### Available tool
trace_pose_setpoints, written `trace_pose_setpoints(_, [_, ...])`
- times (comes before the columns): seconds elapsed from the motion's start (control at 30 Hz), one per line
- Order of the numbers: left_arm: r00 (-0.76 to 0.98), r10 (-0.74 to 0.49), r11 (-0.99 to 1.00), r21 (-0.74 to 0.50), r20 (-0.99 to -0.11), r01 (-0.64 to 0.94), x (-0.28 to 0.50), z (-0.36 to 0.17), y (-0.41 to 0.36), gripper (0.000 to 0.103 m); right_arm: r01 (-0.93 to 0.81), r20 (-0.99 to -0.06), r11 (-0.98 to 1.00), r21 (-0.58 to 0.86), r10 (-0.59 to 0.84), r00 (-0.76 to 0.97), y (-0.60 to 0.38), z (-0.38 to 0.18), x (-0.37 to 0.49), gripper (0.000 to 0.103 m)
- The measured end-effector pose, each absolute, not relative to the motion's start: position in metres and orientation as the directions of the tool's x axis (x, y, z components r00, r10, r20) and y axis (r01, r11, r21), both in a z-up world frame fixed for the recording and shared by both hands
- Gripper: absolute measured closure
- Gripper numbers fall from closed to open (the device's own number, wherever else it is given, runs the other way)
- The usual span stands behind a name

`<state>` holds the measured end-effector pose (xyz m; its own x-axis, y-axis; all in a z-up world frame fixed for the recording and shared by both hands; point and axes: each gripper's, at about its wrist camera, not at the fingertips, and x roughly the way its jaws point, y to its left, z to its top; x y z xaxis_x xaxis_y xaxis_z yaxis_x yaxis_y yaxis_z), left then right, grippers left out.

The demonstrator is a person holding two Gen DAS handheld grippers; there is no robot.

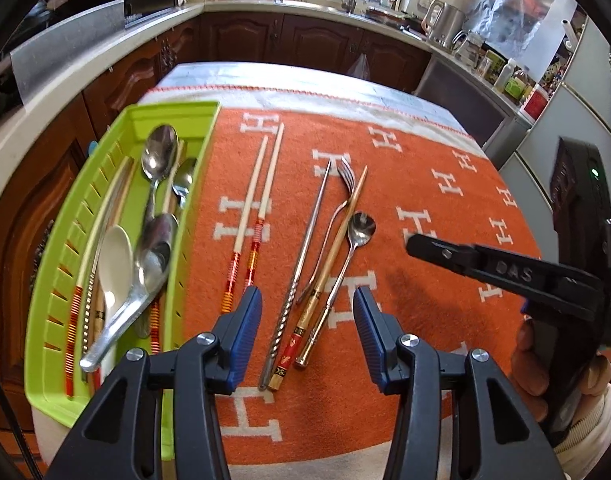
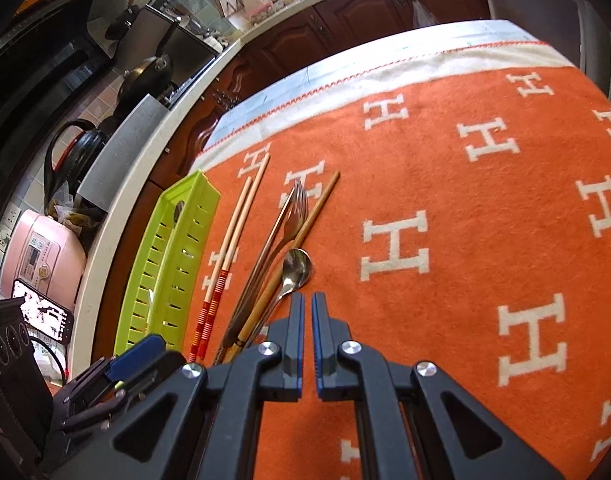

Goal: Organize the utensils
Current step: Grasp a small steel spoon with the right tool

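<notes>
So we've got a lime-green slotted plastic tray (image 1: 185,216) sitting along the left edge of an orange blanket with white H letters (image 1: 425,184), and it's already holding a bunch of stuff: a big shiny steel spoon (image 1: 158,156), a smaller steel spoon (image 1: 184,184) just beside it, a white ceramic soup spoon (image 1: 114,264), a blurry metal ladle-style spoon (image 1: 145,276) lying partly over the white one, plus a few chopsticks with red-and-orange banded ends (image 1: 74,320) along the slotted wall.

Out on the blanket, just beside the tray, lies a pair of pale chopsticks with red-orange striped handles (image 1: 257,200), side by side and nearly parallel. To their right sits a little cluster: a twisted-handle steel chopstick (image 1: 301,264), a steel fork (image 1: 341,192), a tan wooden chopstick with a red patterned end (image 1: 333,256) crossing the fork's handle, and a small steel teaspoon (image 1: 359,226) whose bowl touches the wooden one.

Our left gripper (image 1: 307,300) hovers above the cluster's handle ends, spread wide with its blue ribbed pads (image 1: 249,320) holding nothing. Our right gripper (image 2: 308,308) is pinched almost together, only a thin slit showing, nothing between, pointing just short of the teaspoon's bowl.
</notes>
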<state>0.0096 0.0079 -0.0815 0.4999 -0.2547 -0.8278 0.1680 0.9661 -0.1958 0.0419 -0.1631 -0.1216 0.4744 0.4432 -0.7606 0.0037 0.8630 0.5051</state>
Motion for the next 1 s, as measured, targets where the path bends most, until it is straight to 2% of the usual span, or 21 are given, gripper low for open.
trace_pose_setpoints(0.07, [0.487,-0.259,0.965,-0.202,-0.834,0.167,0.011,-0.085,0.007,0.057,0.003,-0.765,0.863,0.505,0.446,0.465,-0.161,-0.128,0.049,0.083])
trace_pose_setpoints(0.4, [0.484,-0.264,0.963,-0.206,-0.834,0.172,0.021,-0.087,0.006,0.057,-0.061,-0.755,0.888,0.456,0.423,0.500,-0.144,-0.140,0.070,0.081])
trace_pose_setpoints(0.47, [0.486,-0.268,0.962,-0.211,-0.832,0.171,0.025,-0.085,0.006,0.057,-0.086,-0.754,0.900,0.426,0.406,0.516,-0.139,-0.140,0.067,0.085])
trace_pose_setpoints(0.53, [0.486,-0.274,0.961,-0.218,-0.830,0.170,0.029,-0.084,0.006,0.057,-0.093,-0.760,0.909,0.407,0.393,0.518,-0.138,-0.142,0.066,0.099])
trace_pose_setpoints(0.8, [0.440,-0.309,0.949,-0.245,-0.843,0.198,0.067,-0.088,-0.008,0.058,-0.077,-0.710,0.865,0.496,0.455,0.537,-0.165,-0.135,0.064,0.101])
trace_pose_setpoints(0.93, [0.409,-0.338,0.939,-0.275,-0.847,0.206,0.095,-0.097,-0.020,0.071,-0.058,-0.688,0.858,0.511,0.448,0.570,-0.184,-0.126,0.063,0.101])
trace_pose_setpoints(1.0, [0.392,-0.349,0.935,-0.286,-0.851,0.210,0.105,-0.103,-0.027,0.072,-0.048,-0.683,0.856,0.515,0.444,0.580,-0.193,-0.124,0.062,0.101])
